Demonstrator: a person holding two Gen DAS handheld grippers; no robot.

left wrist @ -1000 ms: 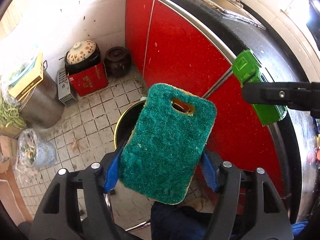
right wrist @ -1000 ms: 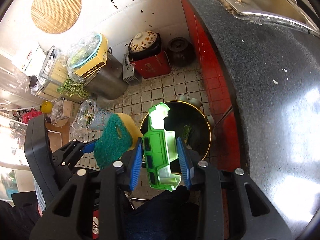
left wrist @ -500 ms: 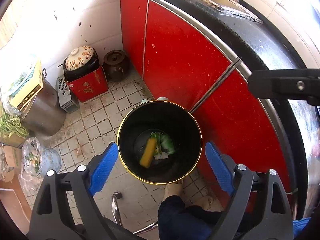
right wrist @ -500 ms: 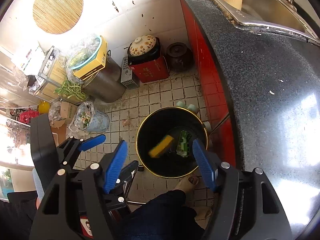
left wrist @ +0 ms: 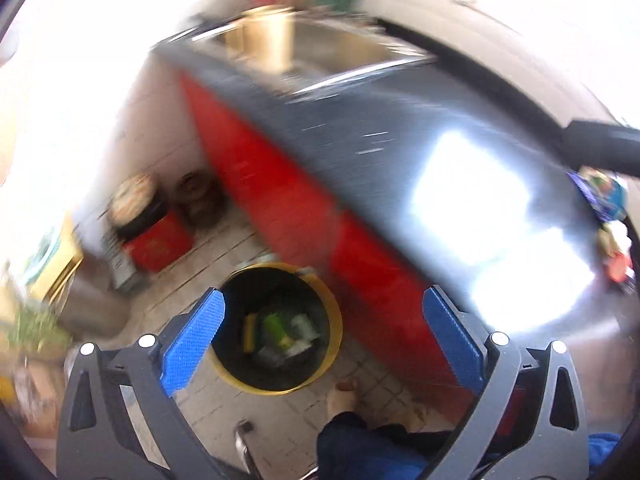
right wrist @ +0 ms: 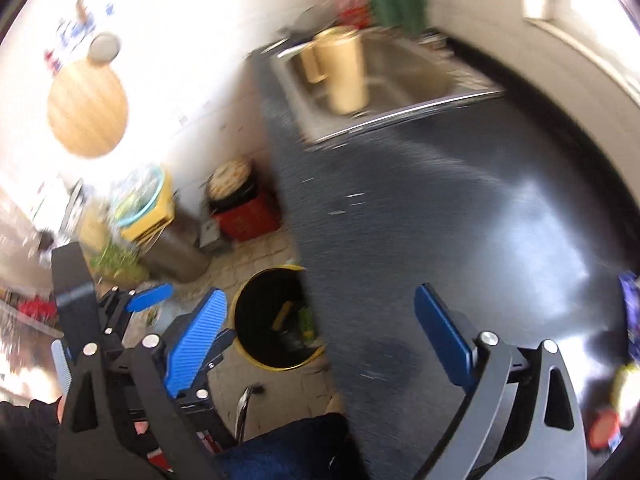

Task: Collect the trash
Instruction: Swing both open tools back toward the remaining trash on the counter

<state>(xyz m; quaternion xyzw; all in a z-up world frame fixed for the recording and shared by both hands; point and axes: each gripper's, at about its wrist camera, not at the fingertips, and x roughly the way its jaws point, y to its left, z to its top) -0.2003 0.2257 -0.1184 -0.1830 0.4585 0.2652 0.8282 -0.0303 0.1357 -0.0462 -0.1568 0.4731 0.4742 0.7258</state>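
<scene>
Down on the tiled floor beside the red cabinet, trash (left wrist: 280,330) is lying inside the black bin (left wrist: 276,380), while the left gripper (left wrist: 320,336) and right gripper (right wrist: 320,328) are opening empty, with colourful scraps (left wrist: 608,216) waiting at the counter's (right wrist: 460,240) right edge.

My left gripper (left wrist: 320,334) and right gripper (right wrist: 320,330) both point steeply downward, jaws opening wide with nothing between their blue pads (left wrist: 192,336).
</scene>
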